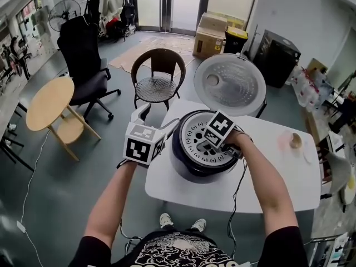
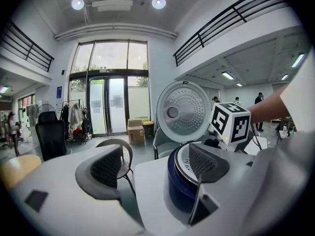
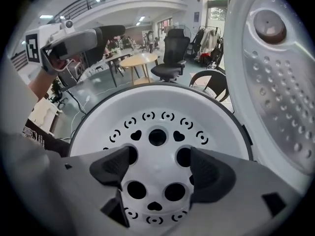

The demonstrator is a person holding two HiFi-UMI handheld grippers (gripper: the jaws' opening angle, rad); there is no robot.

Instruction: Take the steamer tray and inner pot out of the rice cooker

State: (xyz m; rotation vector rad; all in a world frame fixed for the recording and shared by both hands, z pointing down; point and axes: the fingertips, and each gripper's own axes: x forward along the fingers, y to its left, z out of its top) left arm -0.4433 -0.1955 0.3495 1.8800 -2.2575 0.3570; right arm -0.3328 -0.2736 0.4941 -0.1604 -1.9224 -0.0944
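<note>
Currently reaching steeply down with the right gripper onto the white steamer tray, seated in the mouth of the dark-blue rice cooker on the white table. Jaws fairly wide, pads straddling the tray's centre among the round holes, pinching nothing yet. Holding the left gripper near level just left of the cooker, jaws spread and empty. No sight of the inner pot, presumably hidden under the tray. Lid up on the far side.

Likely trouble: closing on the flat, slick middle with no raised edge to bite, and slipping off. Or hooking one hole and lifting the tray tilted, jamming it against the pot rim. Also dragging the unsteadied cooker toward the near table edge, or knocking the raised lid on the way up.
</note>
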